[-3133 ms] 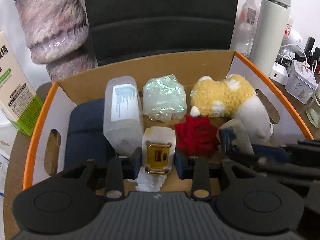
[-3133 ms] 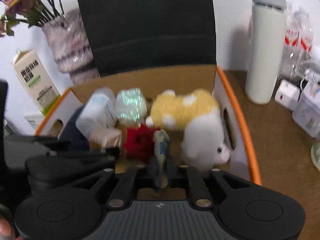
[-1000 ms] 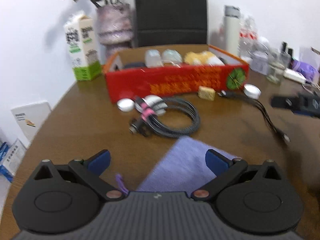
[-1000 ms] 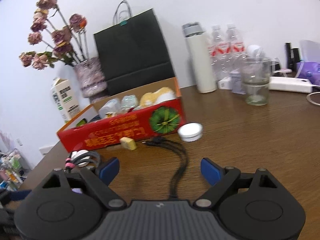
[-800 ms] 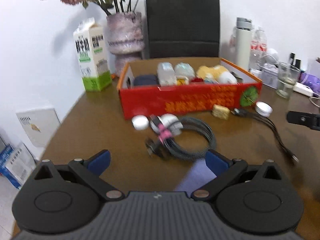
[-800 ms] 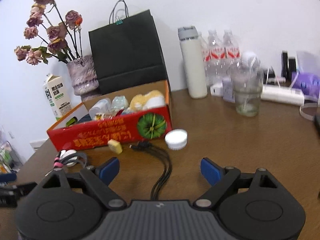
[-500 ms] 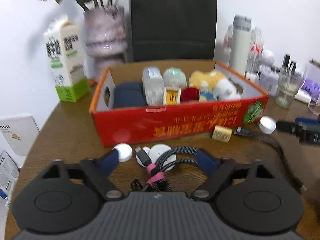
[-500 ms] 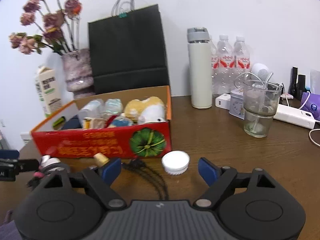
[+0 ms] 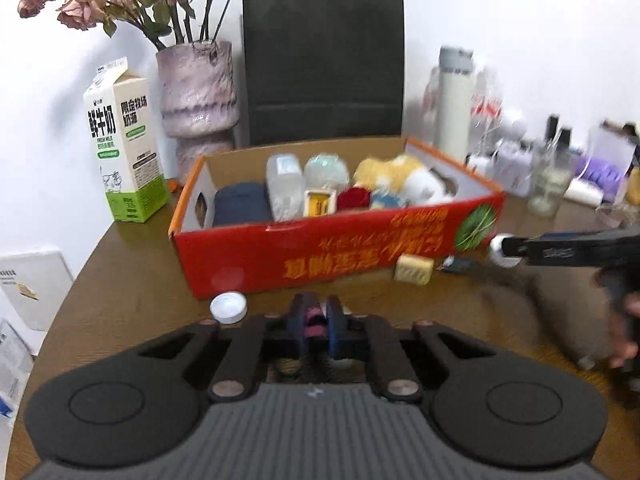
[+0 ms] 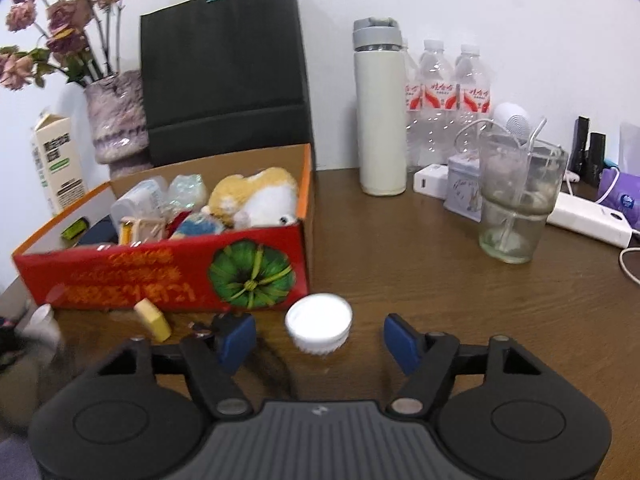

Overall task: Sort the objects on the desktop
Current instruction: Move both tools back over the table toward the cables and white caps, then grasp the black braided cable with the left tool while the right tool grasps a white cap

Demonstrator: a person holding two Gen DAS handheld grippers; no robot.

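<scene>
Left gripper (image 9: 316,326) clamped on pink-banded cable (image 9: 314,322); right gripper (image 10: 320,338) wide, straddling white cap (image 10: 319,322) beside box (image 10: 168,272).

Soft, even light is filling the room. Edges are bending round and going dark. Things at three o'clock in the left view are smearing.

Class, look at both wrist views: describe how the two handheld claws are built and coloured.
The left claw and right claw match: black bodies with two round discs, a grey ribbed centre plate bearing a small logo, black linkage arms with metal pivot pins, and blue pads on the fingers. No cables show.
</scene>
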